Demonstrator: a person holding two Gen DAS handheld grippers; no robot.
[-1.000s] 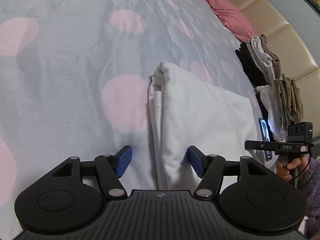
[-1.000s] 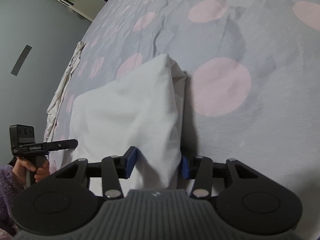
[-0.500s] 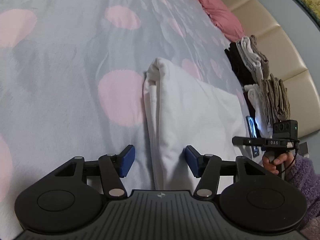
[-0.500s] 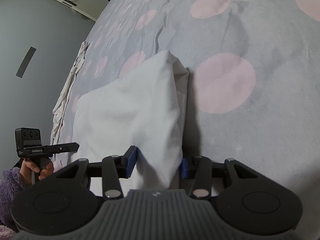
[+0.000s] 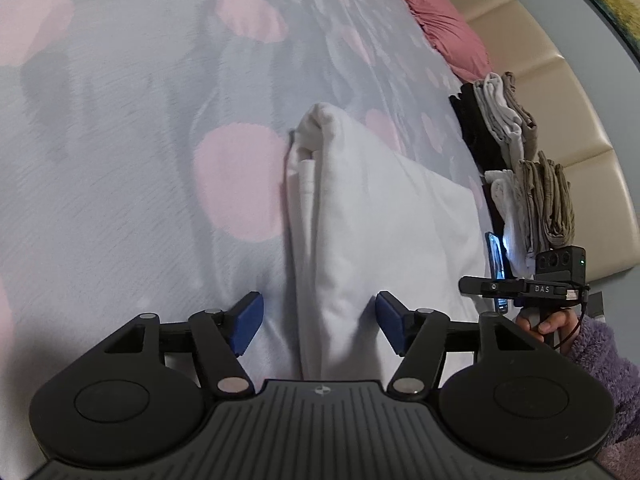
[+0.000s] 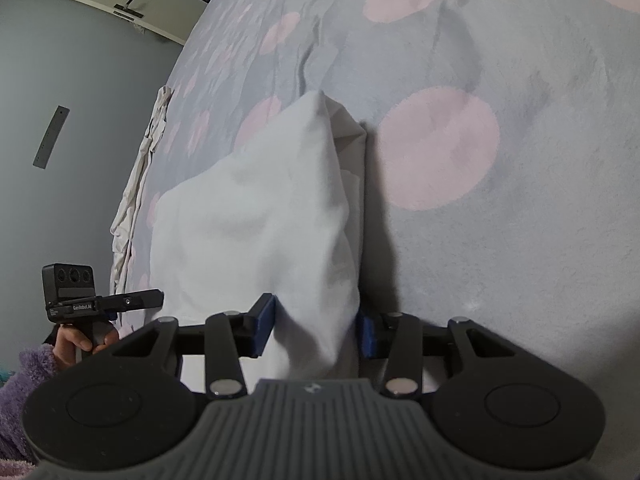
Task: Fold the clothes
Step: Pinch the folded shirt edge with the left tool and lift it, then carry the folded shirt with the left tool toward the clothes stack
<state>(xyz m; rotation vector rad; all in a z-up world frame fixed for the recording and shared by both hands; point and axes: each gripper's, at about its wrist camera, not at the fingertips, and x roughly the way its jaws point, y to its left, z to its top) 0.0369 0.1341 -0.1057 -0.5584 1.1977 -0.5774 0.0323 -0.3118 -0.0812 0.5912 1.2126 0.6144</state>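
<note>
Grey bedspread [image 5: 120, 160] with pink dots; beige padded headboard [image 5: 560, 120]; grey-blue wall [image 6: 80, 80], perhaps a shelf above.

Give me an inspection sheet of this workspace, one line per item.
Surface: grey bedspread with pink dots, lightly wrinkled.
Job's things: white garment, folded, lying flat; two stacks of folded clothes by the headboard.
Clutter: lit phone beside the stacks; pink pillow; crumpled pale cloth at the bed's edge.
Grippers: left gripper open, astride the garment's edge; right gripper astride a raised fold, pads at or near the cloth, grip unclear.
Cables: thin black cable at the right handle.
Surroundings: grey wall.
</note>
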